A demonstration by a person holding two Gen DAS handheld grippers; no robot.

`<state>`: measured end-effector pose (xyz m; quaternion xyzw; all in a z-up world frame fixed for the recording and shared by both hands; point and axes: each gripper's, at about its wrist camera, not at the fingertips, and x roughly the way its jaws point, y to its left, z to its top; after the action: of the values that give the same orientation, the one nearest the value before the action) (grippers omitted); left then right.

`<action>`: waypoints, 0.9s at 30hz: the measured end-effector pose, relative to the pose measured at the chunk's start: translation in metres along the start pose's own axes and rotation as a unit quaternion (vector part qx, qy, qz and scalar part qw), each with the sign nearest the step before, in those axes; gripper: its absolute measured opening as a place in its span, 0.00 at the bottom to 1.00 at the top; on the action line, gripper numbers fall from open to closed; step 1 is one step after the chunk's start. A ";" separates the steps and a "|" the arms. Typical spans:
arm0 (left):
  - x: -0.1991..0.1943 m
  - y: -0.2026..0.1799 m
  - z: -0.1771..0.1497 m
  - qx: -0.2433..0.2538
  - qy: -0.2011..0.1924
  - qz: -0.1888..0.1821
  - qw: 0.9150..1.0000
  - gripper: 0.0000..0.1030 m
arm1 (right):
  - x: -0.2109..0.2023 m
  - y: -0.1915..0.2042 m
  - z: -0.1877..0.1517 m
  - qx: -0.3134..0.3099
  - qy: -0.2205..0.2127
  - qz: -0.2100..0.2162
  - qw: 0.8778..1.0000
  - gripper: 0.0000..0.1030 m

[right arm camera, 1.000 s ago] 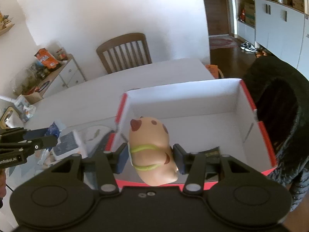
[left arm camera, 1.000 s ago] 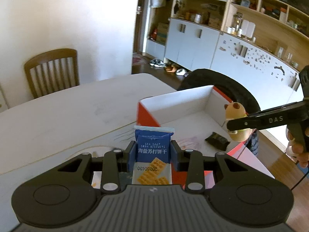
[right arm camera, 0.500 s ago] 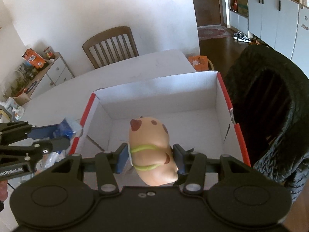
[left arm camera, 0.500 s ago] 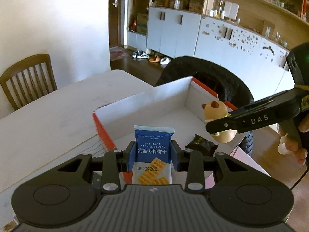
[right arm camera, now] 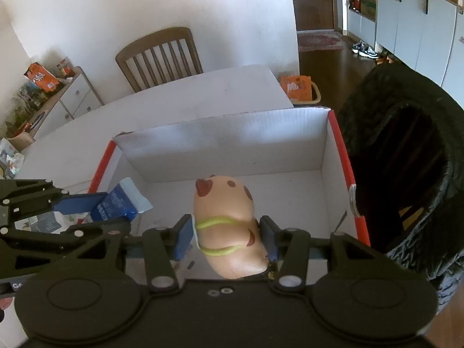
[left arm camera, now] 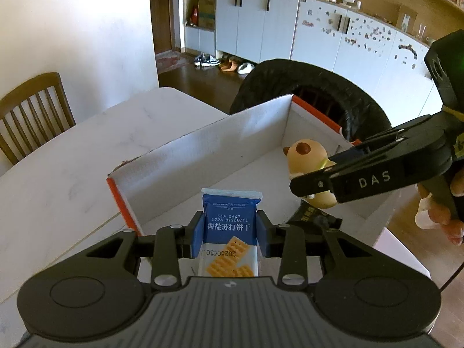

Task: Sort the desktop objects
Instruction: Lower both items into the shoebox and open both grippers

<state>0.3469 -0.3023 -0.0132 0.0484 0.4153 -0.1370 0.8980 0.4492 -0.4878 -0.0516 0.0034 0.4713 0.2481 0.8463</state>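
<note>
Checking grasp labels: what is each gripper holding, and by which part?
Left gripper pinches the blue soda biscuit packet across its middle, side edges. Right gripper clamps the tan animal toy around its body.

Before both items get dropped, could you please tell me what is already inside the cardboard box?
On the floor of the box, one dark wrapped packet shows under the toy in the right gripper. Both grippers cover the near floor, so anything more there is hidden.

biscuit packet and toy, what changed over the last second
Both moved in over the cardboard box: the left hand-held gripper brought the biscuit packet from beside it, the right hand-held gripper carried the toy deeper. Both grips unchanged; the dark packet stayed inside.
</note>
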 end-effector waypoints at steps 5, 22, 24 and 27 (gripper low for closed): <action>0.020 -0.002 0.010 0.018 0.016 0.009 1.000 0.34 | 0.018 -0.004 0.008 -0.002 0.017 -0.007 1.000 0.48; 0.086 0.001 0.023 0.041 0.105 0.019 0.993 0.34 | 0.071 -0.015 0.018 -0.014 0.093 -0.022 0.995 0.49; 0.091 0.001 0.022 0.043 0.118 0.020 0.992 0.34 | 0.076 -0.016 0.018 -0.014 0.104 -0.018 0.994 0.49; 0.096 0.003 0.021 0.039 0.127 0.017 0.991 0.34 | 0.083 -0.018 0.017 -0.012 0.117 -0.017 0.993 0.50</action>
<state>0.4219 -0.3233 -0.0725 0.1071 0.5192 -0.1304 0.8378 0.5059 -0.4642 -0.1125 -0.0439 0.5639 0.2386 0.7894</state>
